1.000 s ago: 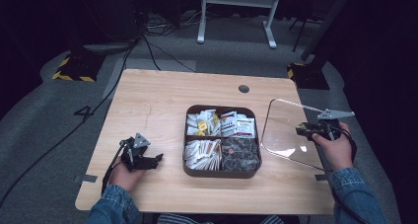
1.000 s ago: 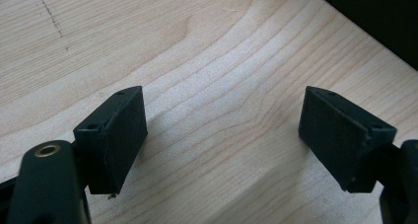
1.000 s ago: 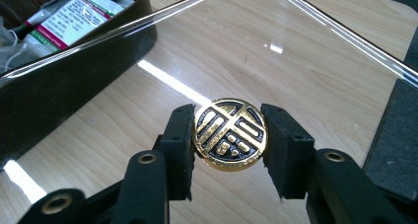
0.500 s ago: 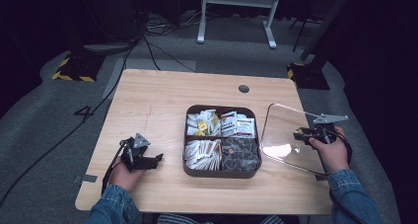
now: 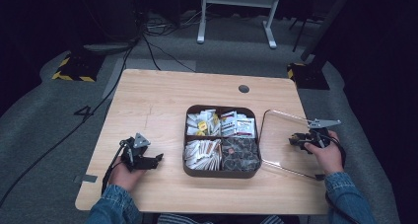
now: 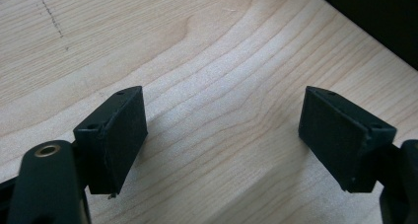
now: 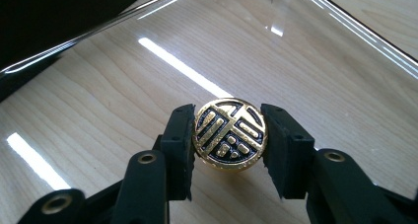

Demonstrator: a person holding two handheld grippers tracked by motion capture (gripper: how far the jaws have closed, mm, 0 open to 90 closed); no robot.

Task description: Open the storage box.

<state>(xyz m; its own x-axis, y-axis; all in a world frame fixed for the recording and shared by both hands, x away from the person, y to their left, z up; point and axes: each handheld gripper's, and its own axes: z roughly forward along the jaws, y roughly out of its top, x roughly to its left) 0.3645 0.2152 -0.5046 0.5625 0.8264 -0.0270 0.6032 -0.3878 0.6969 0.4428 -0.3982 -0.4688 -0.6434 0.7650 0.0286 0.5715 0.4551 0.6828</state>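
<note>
A brown four-compartment box [image 5: 185,141] of sachets and tea bags stands in the middle of the wooden table [image 5: 157,100]. Right of it is its clear lid [image 5: 278,125], low over the table; I cannot tell if it touches. My right gripper [image 5: 295,140] is shut on the lid's round gold-and-black knob [image 7: 230,134], one jaw on each side, as the right gripper view [image 7: 230,141] shows close up. My left gripper [image 5: 156,159] rests on the table left of the box. It is open, with bare wood between its jaws [image 6: 224,135].
A small dark round hole [image 5: 243,89] sits in the table near the far edge. The table's right edge runs close behind the lid. A white metal stand [image 5: 236,12] and cables [image 5: 148,41] are on the floor beyond the table.
My right gripper has carried the clear lid down and slightly toward the person, and the lid now lies flatter beside the box. The left gripper has not moved.
</note>
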